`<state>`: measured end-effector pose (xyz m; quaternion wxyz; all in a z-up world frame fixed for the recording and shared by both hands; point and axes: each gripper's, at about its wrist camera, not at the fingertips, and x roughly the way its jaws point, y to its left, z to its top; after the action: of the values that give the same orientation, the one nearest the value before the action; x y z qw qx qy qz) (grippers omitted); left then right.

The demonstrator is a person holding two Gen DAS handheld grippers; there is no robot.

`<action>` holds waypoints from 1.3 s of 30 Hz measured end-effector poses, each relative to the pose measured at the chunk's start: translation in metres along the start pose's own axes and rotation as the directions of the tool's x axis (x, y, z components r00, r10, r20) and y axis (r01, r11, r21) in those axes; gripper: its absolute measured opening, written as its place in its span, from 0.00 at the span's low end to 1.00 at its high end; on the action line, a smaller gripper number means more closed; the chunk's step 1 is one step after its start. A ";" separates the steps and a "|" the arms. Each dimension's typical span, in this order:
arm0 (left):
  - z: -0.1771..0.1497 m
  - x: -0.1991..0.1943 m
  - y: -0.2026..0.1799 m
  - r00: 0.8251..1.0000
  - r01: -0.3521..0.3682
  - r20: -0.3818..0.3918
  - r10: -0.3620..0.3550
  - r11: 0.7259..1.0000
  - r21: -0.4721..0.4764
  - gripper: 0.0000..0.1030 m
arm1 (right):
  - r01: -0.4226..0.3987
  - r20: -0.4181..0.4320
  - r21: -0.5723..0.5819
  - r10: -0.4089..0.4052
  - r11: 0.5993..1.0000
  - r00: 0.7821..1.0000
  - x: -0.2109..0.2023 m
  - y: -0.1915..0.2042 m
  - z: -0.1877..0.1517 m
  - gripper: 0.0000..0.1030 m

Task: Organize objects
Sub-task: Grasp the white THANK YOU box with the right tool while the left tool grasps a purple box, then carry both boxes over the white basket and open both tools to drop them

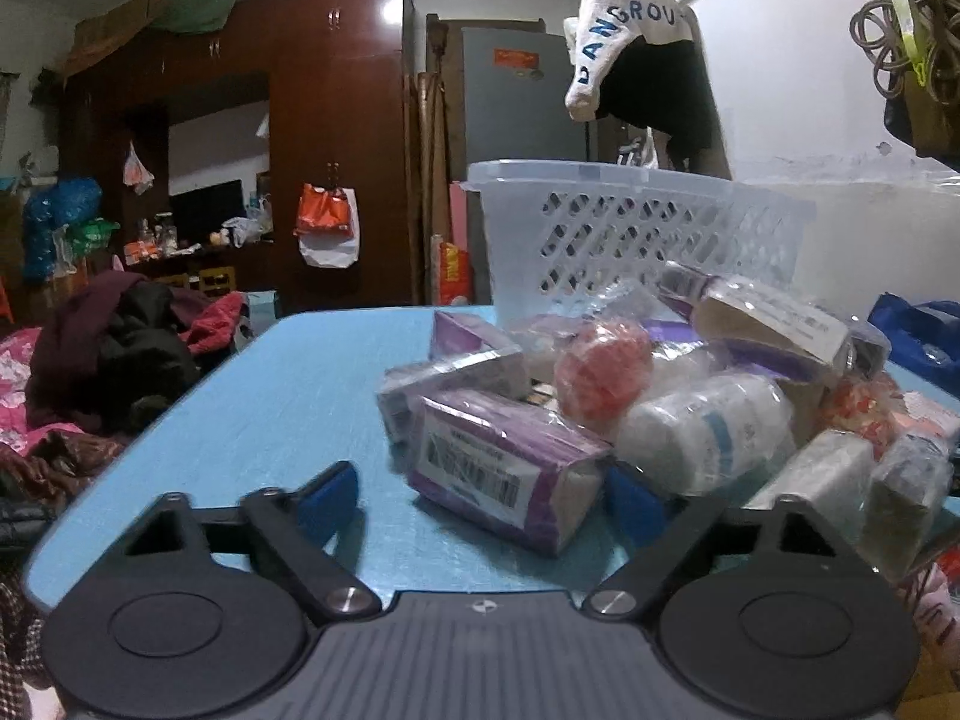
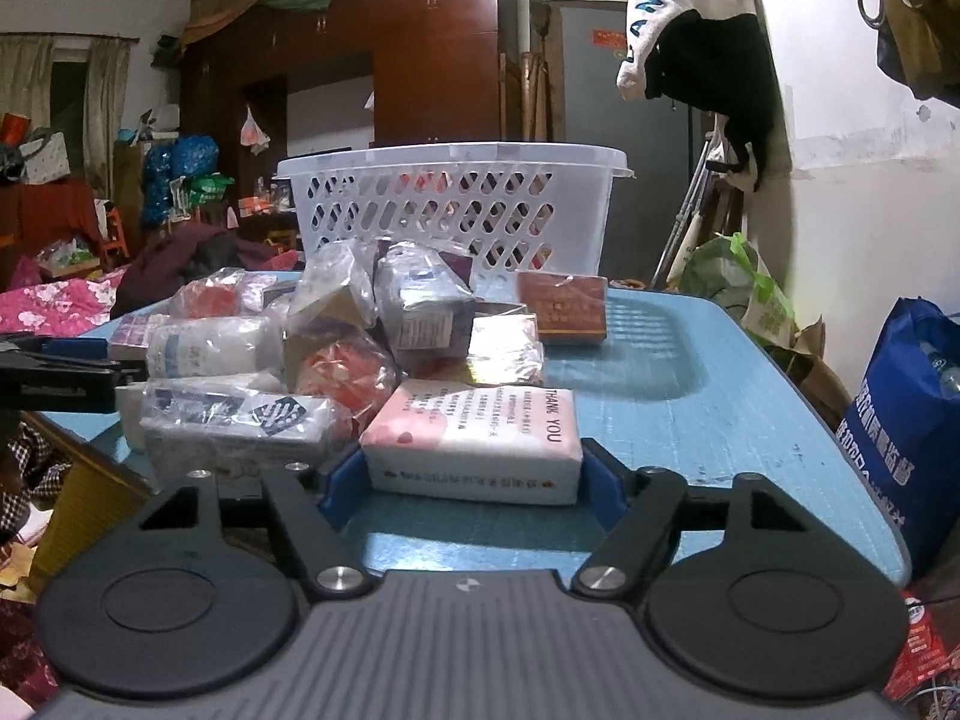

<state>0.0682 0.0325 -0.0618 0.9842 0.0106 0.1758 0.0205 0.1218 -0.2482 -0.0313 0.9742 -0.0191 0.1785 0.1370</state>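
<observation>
Many wrapped packets crowded the blue table (image 2: 720, 408) before a white basket (image 2: 456, 204) in a cluttered room, while the right gripper (image 2: 474, 474) clasped the pink-and-white box (image 2: 480, 438) and the left gripper (image 1: 480, 498) gaped around a purple box (image 1: 504, 462).

Both cameras sit low behind their tongs, looking forward across the blue table (image 1: 288, 396). The left view has the packet pile (image 1: 600, 408) close ahead and to the right of its tongs; the right view has it close ahead and to the left. Both share the white basket (image 2: 456, 204) beyond.
</observation>
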 end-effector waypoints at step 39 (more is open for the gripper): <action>0.199 0.142 -0.035 0.993 0.115 -0.017 -0.115 0.993 -0.029 0.99 | -0.019 0.078 -0.066 0.025 0.998 0.997 0.131 -0.038 0.185 1.00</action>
<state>0.2718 0.0006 0.0743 0.9821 -0.0134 0.1849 -0.0338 0.3129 -0.2348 0.0950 0.9777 -0.0433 0.1356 0.1541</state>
